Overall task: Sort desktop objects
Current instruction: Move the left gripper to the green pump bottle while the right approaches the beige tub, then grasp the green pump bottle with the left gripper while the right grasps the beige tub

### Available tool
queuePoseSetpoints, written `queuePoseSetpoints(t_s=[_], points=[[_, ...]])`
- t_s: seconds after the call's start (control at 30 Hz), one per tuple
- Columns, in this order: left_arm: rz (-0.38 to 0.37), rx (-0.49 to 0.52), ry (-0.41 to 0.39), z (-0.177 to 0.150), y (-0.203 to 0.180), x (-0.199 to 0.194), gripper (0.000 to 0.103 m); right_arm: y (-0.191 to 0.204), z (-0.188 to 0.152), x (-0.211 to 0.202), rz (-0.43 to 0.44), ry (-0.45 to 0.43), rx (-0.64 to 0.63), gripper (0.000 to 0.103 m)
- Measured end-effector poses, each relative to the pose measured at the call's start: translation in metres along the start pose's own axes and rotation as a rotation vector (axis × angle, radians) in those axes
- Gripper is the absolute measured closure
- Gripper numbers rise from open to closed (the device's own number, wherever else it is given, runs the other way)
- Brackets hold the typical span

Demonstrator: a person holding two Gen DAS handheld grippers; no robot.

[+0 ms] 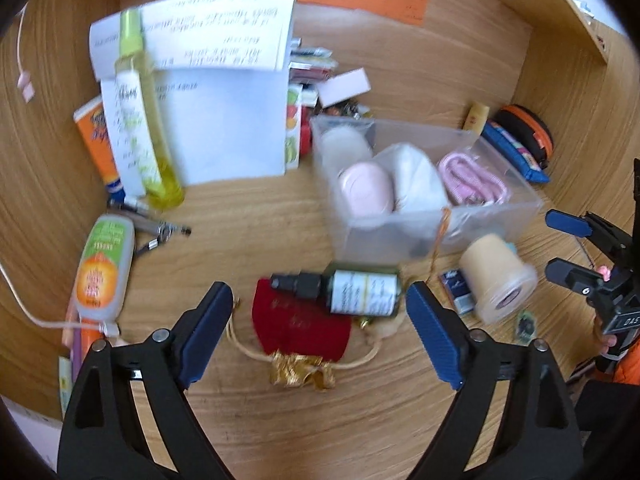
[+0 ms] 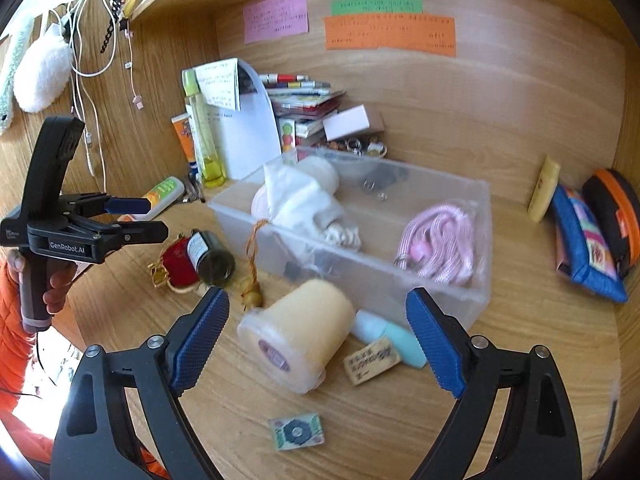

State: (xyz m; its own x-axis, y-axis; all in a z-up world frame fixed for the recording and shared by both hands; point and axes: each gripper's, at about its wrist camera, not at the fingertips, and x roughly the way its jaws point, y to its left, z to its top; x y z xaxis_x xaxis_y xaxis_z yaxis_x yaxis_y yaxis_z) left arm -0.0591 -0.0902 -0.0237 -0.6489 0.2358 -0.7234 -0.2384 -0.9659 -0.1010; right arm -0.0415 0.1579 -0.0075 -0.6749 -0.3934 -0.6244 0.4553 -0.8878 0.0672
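Wooden desk in a wood-panelled nook, pink, green and orange notes stuck on the back wall, cluttered surface. Clear plastic bin sits mid-desk holding a white cloth bundle, a pink round case and a coiled pink cable. Left gripper is spread wide with nothing in it; in its wrist view a dark spray bottle lies on its side between the fingertips, not touched by either pad, resting partly on a red drawstring pouch. Right gripper is also wide open and holding nothing; a capped yellowish roll lies on its side between and just ahead of its fingers, just in front of the bin wall, with a pale teal tube and a small wooden tag beside it. A small patterned card lies nearer the camera. Far left: tall yellow-green bottle leaning on white papers. Right edge: blue pouch and orange-trimmed case against the wall
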Motion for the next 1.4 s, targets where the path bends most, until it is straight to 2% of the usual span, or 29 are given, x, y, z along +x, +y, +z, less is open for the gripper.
queuePoseSetpoints(t_s=[0.2,0.43,0.83,1.13,1.2,1.3,1.4], points=[[-0.026,0.012,0.052,-0.015,-0.005,0.019,0.014,0.005,-0.014,0.012,0.027,0.050,0.022,0.014],[-0.068,0.025,0.078,-0.010,-0.013,0.038,0.013,0.011,-0.021,0.026,0.032,0.088,0.024,0.014],[-0.042,0.030,0.125,-0.004,-0.022,0.072,0.012,0.008,-0.021,0.053,0.038,0.153,0.036,0.014],[-0.024,0.006,0.095,-0.005,-0.021,0.076,0.012,0.015,-0.016,0.065,0.030,0.156,0.022,0.015],[-0.027,0.002,0.082,-0.005,-0.020,0.074,0.014,0.013,-0.017,0.068,0.039,0.171,0.036,0.017],[-0.015,-0.010,0.071,-0.005,-0.017,0.073,0.027,0.010,-0.016,0.069,0.054,0.171,0.055,0.019],[-0.006,-0.026,0.061,-0.004,-0.014,0.072,0.029,0.010,-0.016,0.067,0.061,0.169,0.062,0.021]])
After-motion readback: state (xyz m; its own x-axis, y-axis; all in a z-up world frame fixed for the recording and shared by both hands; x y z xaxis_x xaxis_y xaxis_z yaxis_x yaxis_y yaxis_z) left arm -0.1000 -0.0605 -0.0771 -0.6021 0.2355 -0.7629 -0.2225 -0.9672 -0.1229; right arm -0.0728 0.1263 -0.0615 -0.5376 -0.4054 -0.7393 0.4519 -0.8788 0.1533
